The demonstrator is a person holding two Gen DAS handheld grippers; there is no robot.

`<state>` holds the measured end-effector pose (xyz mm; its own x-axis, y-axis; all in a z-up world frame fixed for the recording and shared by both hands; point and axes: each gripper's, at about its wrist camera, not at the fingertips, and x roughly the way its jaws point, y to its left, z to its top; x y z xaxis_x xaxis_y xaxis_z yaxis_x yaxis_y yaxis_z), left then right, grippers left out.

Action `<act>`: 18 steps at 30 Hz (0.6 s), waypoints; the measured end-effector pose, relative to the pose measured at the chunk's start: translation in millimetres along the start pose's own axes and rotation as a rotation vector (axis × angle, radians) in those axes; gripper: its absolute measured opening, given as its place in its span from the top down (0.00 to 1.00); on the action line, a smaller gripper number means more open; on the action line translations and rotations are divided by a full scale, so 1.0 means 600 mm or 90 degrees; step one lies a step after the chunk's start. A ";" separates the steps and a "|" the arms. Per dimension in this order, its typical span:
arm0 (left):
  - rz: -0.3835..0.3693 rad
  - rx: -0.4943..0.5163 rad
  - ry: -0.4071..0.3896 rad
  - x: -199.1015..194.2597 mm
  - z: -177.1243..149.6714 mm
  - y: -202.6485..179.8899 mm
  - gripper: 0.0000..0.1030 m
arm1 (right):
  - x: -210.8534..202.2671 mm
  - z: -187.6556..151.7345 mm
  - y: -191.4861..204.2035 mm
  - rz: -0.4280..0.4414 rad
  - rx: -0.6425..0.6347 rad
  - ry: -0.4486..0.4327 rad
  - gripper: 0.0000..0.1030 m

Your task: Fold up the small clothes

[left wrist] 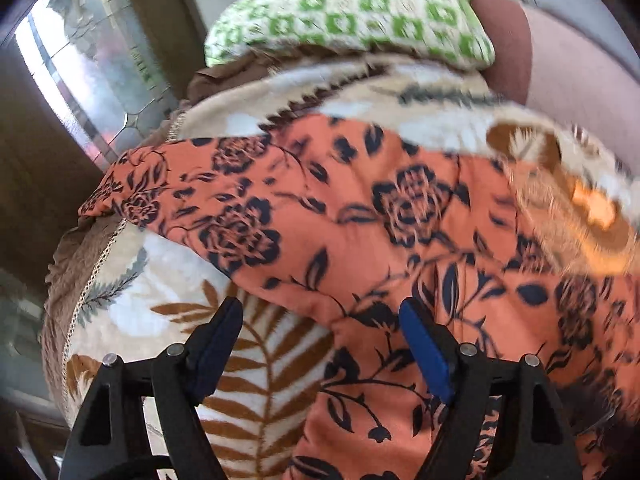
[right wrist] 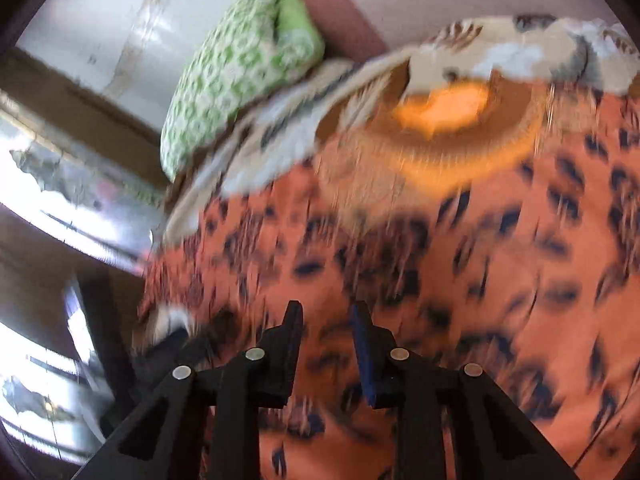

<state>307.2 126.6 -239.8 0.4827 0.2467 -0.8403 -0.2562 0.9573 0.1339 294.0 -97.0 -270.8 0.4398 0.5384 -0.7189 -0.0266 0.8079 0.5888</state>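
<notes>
An orange garment with a dark floral print (left wrist: 360, 216) lies spread on a leaf-patterned blanket (left wrist: 256, 368) on a bed. My left gripper (left wrist: 320, 316) is open and empty, just above the garment's near edge, one finger over the blanket and one over the cloth. In the right wrist view the same orange garment (right wrist: 460, 272) fills the frame, blurred by motion. My right gripper (right wrist: 326, 312) hovers over it with its jaws partly apart and nothing between them. A blurred orange shape (right wrist: 444, 108) shows at the garment's far edge; I cannot tell what it is.
A green and white checked pillow (left wrist: 352, 12) lies at the head of the bed, also in the right wrist view (right wrist: 240, 68). A brown bolster (left wrist: 504, 40) sits beside it. A window with a wooden frame (left wrist: 80, 80) is to the left. The bed edge drops off at left.
</notes>
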 end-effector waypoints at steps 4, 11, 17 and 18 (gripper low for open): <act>-0.016 -0.061 0.001 -0.012 0.008 0.052 0.21 | 0.030 -0.051 0.031 -0.088 -0.067 0.028 0.72; -0.036 -0.192 -0.045 -0.043 0.009 0.211 0.21 | -0.039 -0.106 0.037 0.058 -0.013 -0.052 0.70; -0.046 -0.331 -0.017 0.008 0.013 0.396 0.21 | -0.041 -0.112 -0.003 0.077 0.031 -0.001 0.71; -0.060 -0.345 -0.010 0.020 0.021 0.420 0.21 | -0.046 -0.108 -0.002 0.076 0.021 -0.006 0.71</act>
<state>258.9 372.7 -209.7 0.5359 0.1690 -0.8272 -0.6032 0.7622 -0.2350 223.7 -97.2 -275.3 0.4431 0.6284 -0.6394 -0.0494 0.7292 0.6825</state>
